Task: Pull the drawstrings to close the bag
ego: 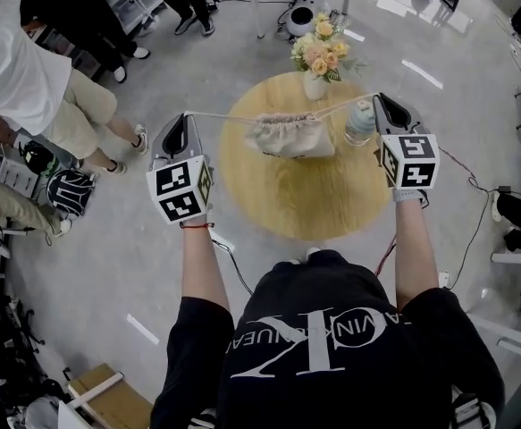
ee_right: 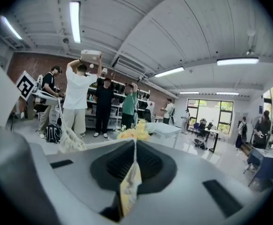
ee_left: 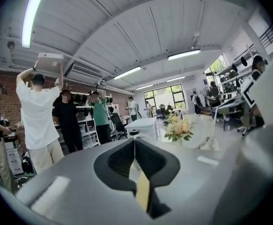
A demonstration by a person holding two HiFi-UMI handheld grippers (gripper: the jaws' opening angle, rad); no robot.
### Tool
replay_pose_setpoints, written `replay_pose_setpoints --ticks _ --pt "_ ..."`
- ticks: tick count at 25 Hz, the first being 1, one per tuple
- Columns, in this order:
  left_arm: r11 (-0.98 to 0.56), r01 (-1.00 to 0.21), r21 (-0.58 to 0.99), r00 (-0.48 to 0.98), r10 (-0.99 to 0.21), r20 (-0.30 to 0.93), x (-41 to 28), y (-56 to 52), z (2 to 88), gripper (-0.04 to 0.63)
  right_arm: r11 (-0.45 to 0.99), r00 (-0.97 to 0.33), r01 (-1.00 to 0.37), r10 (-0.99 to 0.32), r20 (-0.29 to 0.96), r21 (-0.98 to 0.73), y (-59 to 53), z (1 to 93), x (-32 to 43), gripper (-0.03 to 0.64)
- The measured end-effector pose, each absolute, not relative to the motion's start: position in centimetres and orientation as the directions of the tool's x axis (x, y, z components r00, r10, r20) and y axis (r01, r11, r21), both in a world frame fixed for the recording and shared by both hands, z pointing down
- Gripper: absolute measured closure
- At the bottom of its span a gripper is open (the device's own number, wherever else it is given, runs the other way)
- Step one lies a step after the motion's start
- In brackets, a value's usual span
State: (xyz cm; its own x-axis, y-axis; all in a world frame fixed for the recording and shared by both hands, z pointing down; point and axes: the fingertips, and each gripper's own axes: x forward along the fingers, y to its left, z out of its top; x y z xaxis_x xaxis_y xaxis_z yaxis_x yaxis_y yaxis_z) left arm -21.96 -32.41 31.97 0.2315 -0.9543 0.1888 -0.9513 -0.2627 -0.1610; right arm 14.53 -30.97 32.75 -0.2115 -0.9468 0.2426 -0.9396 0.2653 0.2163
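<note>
Cloth bag [ego: 291, 138] puckered between taut drawstrings [ego: 224, 115], round wooden table [ego: 287, 206].

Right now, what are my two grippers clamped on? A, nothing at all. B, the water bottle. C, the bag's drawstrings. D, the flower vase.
C: the left gripper and the right gripper are each shut on a drawstring that stretches taut to the gathered bag between them.

Cream bag [ego: 291, 137], peach-yellow flowers [ego: 320, 52], pale wood table [ego: 287, 206].
</note>
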Motion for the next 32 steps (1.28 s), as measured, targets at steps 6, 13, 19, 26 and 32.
replay_pose_setpoints --ticks 6,13,19,26,32 --pt "-0.285 -0.943 -0.171 0.269 -0.957 0.107 -20.0 -32.8 28.5 0.58 0.319 -0.293 -0.928 -0.944 0.151 0.194 -31.5 29.4 11.8 0.594" --pt "-0.29 -0.943 -0.162 0.286 -0.957 0.043 -19.0 -33.0 25.4 0.58 0.326 -0.318 -0.922 -0.945 0.07 0.209 -31.9 26.1 10.6 0.594" --pt "-0.306 -0.942 -0.14 0.311 -0.95 -0.018 -17.8 -33.2 23.4 0.578 0.324 -0.328 -0.921 -0.944 0.015 0.215 -32.1 24.1 10.0 0.594" --pt "-0.314 -0.941 -0.129 0.324 -0.944 -0.065 -17.0 -33.0 21.6 0.578 0.325 -0.339 -0.918 -0.941 -0.021 0.228 -32.0 22.7 9.6 0.594" --pt "-0.319 -0.94 -0.119 0.331 -0.938 -0.105 -16.6 -32.8 20.7 0.578 0.322 -0.342 -0.918 -0.938 -0.049 0.232 -31.8 21.7 9.5 0.594"
